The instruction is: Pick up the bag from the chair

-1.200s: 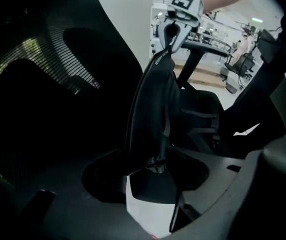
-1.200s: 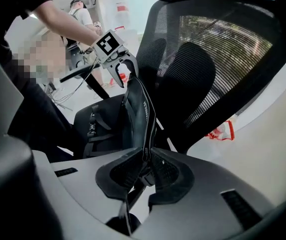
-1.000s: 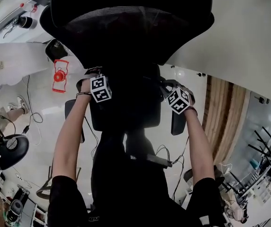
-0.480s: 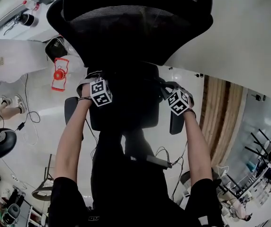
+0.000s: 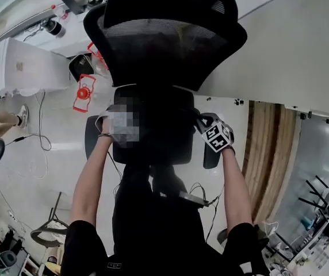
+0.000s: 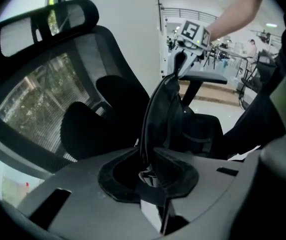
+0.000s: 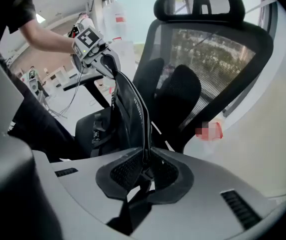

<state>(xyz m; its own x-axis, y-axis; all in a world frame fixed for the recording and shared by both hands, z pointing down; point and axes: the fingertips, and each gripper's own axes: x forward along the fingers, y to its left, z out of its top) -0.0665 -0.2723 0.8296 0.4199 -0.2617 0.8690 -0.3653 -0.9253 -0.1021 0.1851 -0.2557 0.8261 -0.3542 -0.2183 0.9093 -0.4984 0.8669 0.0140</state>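
Observation:
A black bag (image 5: 153,128) sits on the seat of a black mesh-backed office chair (image 5: 164,39), between my two grippers. In the head view my left gripper (image 5: 124,122) holds the bag's left side and my right gripper (image 5: 207,128) its right side. In the left gripper view the jaws of the left gripper (image 6: 150,156) are shut on the bag's black strap, and the bag (image 6: 168,116) stretches away towards the right gripper (image 6: 193,34). In the right gripper view the right gripper (image 7: 145,160) is shut on the strap of the bag (image 7: 125,116); the left gripper (image 7: 90,40) is beyond.
The chair's armrests (image 5: 91,138) stand beside my hands. A red object (image 5: 83,92) and loose cables (image 5: 38,131) lie on the pale floor at the left, near a white table (image 5: 26,71). A wooden strip (image 5: 268,154) runs along the right. A white wall stands behind the chair.
The head view has shifted, so the chair's headrest now shows and the chair sits lower in the picture. Both grippers keep their hold on the bag and have barely moved.

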